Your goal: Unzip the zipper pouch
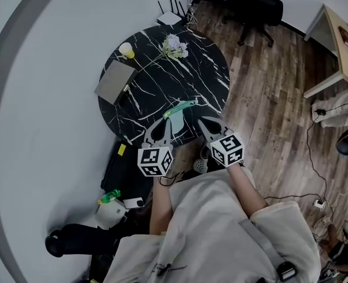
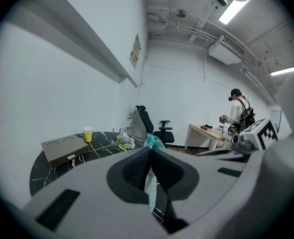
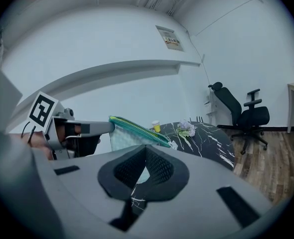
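Head view: the left gripper point(image 1: 166, 121) is clamped on a teal pouch point(image 1: 181, 106) over the table's point(image 1: 162, 81) near edge, while the right gripper point(image 1: 202, 121), closed and seemingly empty, sits beside its zipped right end and probably must open to catch the pull.

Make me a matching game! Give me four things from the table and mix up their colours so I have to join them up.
Things:
1. cup
2. zipper pouch
3. box
4. table

Colours:
A. black with white veins
B. green
C. yellow
D. brown

Right pairs: 1-C, 2-B, 3-D, 4-A.
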A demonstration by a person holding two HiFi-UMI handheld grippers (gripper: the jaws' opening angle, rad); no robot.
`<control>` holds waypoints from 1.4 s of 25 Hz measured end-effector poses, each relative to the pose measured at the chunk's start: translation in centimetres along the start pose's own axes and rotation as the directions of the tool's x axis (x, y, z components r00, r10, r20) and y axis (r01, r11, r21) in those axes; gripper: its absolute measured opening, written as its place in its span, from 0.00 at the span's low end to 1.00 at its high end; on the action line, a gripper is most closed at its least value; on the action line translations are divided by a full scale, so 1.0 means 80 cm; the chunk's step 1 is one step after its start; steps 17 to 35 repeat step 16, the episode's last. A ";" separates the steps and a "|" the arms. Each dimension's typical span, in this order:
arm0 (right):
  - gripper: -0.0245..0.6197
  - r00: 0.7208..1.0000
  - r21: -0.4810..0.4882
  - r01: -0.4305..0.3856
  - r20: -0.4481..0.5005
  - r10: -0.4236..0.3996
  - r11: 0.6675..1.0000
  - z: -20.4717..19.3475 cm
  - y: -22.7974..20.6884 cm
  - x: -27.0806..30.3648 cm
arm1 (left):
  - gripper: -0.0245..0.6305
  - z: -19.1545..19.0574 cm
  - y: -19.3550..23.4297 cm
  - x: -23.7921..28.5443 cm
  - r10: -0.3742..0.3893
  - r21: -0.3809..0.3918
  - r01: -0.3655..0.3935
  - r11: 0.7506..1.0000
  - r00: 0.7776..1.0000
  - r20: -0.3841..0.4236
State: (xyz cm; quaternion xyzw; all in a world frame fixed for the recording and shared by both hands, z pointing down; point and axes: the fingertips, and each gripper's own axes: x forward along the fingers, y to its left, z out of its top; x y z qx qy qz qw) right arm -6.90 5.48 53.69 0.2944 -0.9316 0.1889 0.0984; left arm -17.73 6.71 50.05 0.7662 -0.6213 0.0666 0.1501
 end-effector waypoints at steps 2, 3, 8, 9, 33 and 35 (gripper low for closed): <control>0.05 1.000 -0.003 -0.007 -0.002 0.007 1.000 0.000 0.002 0.000 | 0.08 0.000 0.000 -0.002 0.002 0.000 -0.002 1.000 1.000 0.002; 0.05 1.000 -0.005 -0.011 -0.004 0.011 1.000 0.000 0.003 0.000 | 0.08 0.001 -0.001 -0.002 0.003 0.001 -0.003 1.000 1.000 0.003; 0.05 1.000 -0.008 -0.019 -0.006 0.019 1.000 0.000 0.004 -0.002 | 0.08 0.001 -0.005 -0.005 0.003 0.006 -0.003 1.000 1.000 0.004; 0.05 1.000 -0.007 -0.019 -0.006 0.019 1.000 0.000 0.004 -0.002 | 0.08 0.001 -0.006 -0.005 0.001 0.007 -0.001 1.000 1.000 0.004; 0.05 1.000 0.002 -0.025 -0.006 0.025 1.000 -0.002 0.008 0.001 | 0.08 0.001 -0.007 -0.007 -0.005 0.015 0.005 1.000 1.000 0.003; 0.05 1.000 0.002 -0.025 -0.006 0.025 1.000 -0.002 0.008 0.001 | 0.08 0.001 -0.007 -0.007 -0.005 0.015 0.005 1.000 1.000 0.003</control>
